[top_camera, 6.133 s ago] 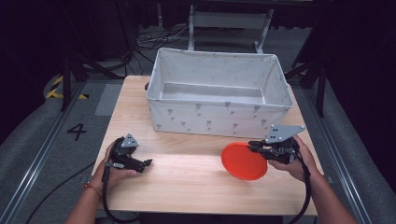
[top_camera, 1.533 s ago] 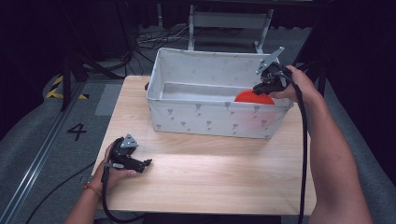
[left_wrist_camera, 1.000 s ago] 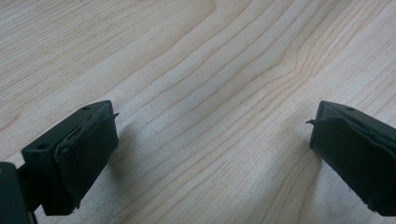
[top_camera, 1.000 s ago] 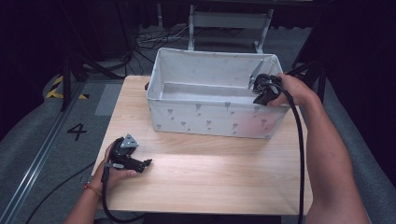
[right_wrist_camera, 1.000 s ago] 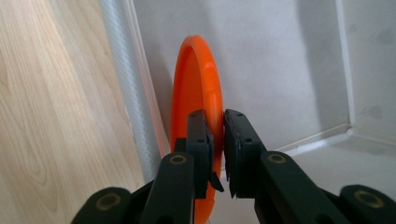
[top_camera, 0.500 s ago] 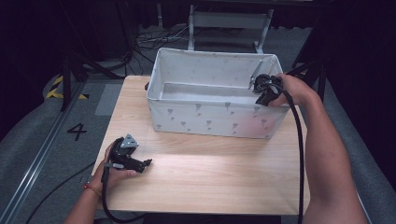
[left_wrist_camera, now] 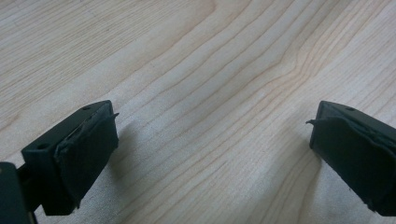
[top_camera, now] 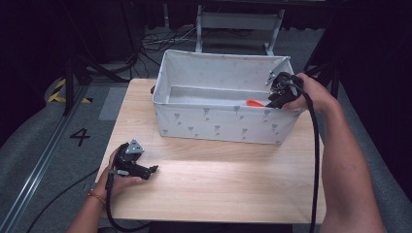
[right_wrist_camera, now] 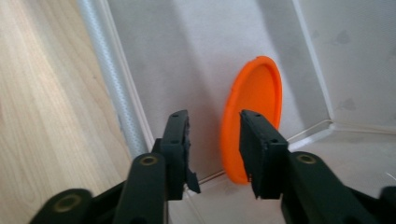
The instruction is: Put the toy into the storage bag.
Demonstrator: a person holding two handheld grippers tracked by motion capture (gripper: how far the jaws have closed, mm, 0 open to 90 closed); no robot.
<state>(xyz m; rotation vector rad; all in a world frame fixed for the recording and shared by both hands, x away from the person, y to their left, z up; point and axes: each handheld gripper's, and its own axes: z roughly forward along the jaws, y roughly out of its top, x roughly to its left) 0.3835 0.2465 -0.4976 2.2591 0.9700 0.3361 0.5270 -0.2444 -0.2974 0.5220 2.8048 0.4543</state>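
An orange plate (right_wrist_camera: 254, 107) stands on edge inside the white fabric bin (top_camera: 218, 124), leaning against the bin's wall (right_wrist_camera: 187, 46). From above, a sliver of the orange plate (top_camera: 254, 103) shows behind the near wall, at the right. My right gripper (right_wrist_camera: 212, 135) reaches down into the bin's near right corner. Its jaws have just been opening and stand apart with nothing between them; the plate rests just beyond one finger (right_wrist_camera: 261, 144). In the high view the right gripper (top_camera: 274, 101) sits at the bin's right rim. My left gripper (top_camera: 151, 170) rests open on the table (top_camera: 218, 179), nothing between its fingers (left_wrist_camera: 79, 154).
The bin takes up the far half of the wooden table (left_wrist_camera: 210, 70). A grey rail and cables lie on the floor to the left, and a metal frame (top_camera: 238, 22) stands behind the bin. Cables trail from both grippers over the near edge.
The right gripper carried the plate down into the bin, then let go of it. An orange edge now shows beside the gripper. The left hand has not moved.
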